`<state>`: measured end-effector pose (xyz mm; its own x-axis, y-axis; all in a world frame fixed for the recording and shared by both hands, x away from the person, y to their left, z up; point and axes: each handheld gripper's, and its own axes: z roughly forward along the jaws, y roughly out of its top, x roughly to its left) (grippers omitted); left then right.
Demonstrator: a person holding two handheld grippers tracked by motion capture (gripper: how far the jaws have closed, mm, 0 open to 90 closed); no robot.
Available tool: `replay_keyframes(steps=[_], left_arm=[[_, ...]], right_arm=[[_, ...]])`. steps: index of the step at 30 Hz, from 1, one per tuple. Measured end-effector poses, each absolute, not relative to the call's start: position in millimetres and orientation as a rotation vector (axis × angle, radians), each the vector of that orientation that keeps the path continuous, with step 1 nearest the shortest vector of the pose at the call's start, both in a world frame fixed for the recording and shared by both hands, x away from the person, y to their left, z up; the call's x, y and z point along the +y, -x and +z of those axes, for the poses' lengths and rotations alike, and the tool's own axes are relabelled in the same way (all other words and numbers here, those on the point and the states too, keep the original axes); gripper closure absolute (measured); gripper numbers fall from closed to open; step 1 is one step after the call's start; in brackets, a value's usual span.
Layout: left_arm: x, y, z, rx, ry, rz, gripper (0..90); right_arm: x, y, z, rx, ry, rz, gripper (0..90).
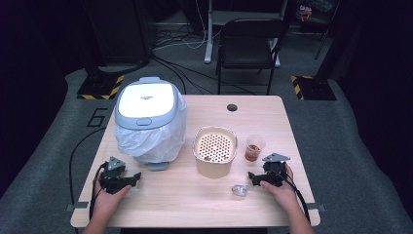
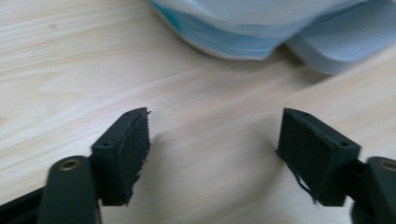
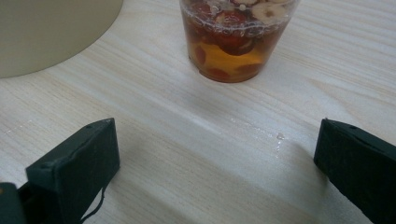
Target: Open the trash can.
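Rice cooker (image 1: 148,117) at worktop (image 1: 204,200) left; strainer pot (image 1: 215,150) right of it; cup (image 1: 254,147) just right of pot (apart); spoon (image 1: 239,189) before pot, near right gripper (image 1: 253,177).

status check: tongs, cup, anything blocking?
Left tongs open, empty, near bin. Right tongs open, empty, facing cup. Cup upright, full, untouched. Path clear; strainer pot left of cup, spoon beside right hand.
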<state>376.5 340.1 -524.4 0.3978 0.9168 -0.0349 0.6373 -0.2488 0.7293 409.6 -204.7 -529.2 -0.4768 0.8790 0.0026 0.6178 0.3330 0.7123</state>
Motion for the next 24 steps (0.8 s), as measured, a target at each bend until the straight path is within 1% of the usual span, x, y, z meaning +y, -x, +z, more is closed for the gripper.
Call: replay_keyframes(steps=[2, 5, 11, 16, 18, 24], left_arm=[[338.1, -375.1, -523.2, 1.320, -1.986, 0.522, 25.7], [329.8, -369.6, -517.9, 1.261, -1.991, 0.524, 27.9], [320.5, -363.2, -511.7, 1.207, -1.988, 0.480, 32.5], [314.0, -358.0, -507.8, 1.170, -1.995, 0.455, 34.3], [309.5, -355.0, -504.5, 1.126, -1.995, 0.438, 34.7], [300.6, -352.6, -503.9, 1.099, -1.961, 0.427, 35.4]], right_arm=[[-205.0, -409.4, -529.2, 2.222, -1.320, 0.928, 0.0], [-205.1, -409.5, -529.3, 2.222, -1.318, 0.928, 0.0], [-205.4, -409.4, -529.2, 2.224, -1.315, 0.923, 0.0], [-205.7, -409.1, -529.2, 2.225, -1.312, 0.923, 0.0], [-205.7, -409.1, -529.3, 2.225, -1.311, 0.923, 0.0], [-205.6, -409.0, -529.2, 2.226, -1.313, 0.925, 0.0]])
